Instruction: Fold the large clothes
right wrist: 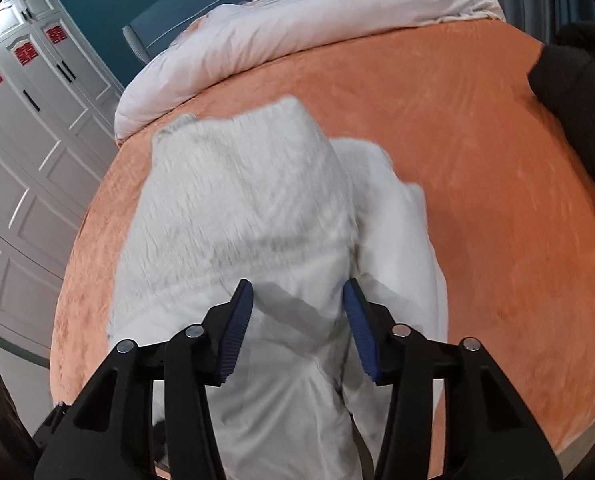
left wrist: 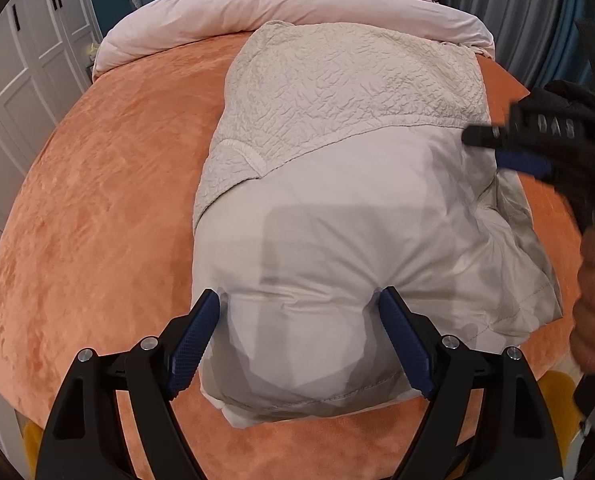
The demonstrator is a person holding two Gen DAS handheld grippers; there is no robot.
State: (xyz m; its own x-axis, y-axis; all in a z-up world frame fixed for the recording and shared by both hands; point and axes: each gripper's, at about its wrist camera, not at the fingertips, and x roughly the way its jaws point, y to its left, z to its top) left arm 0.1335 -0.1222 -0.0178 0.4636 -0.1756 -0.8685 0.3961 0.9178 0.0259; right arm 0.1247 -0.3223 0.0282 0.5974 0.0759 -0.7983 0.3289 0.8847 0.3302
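Note:
A large cream coat [left wrist: 337, 184] lies folded on the orange bed [left wrist: 109, 184], its crinkled outer side at the far end and its smooth padded lining near me. My left gripper [left wrist: 299, 294] straddles the near end of the lining; a thick bulge fills the wide gap, and the fabric puckers at both blue pads [left wrist: 195, 336]. My right gripper [left wrist: 497, 150] hovers at the coat's right edge, blurred. In the right wrist view the coat [right wrist: 237, 208] is blurred, and the right gripper [right wrist: 297, 286] stands above it, jaws apart, pads not pressing on cloth.
A pale pink duvet [left wrist: 281, 4] is bunched across the head of the bed against a teal headboard [right wrist: 201, 4]. White wardrobe doors [right wrist: 21, 128] stand to the left. A dark garment [right wrist: 577, 76] sits at the bed's right edge. A person's hand [left wrist: 593, 312] shows at the right.

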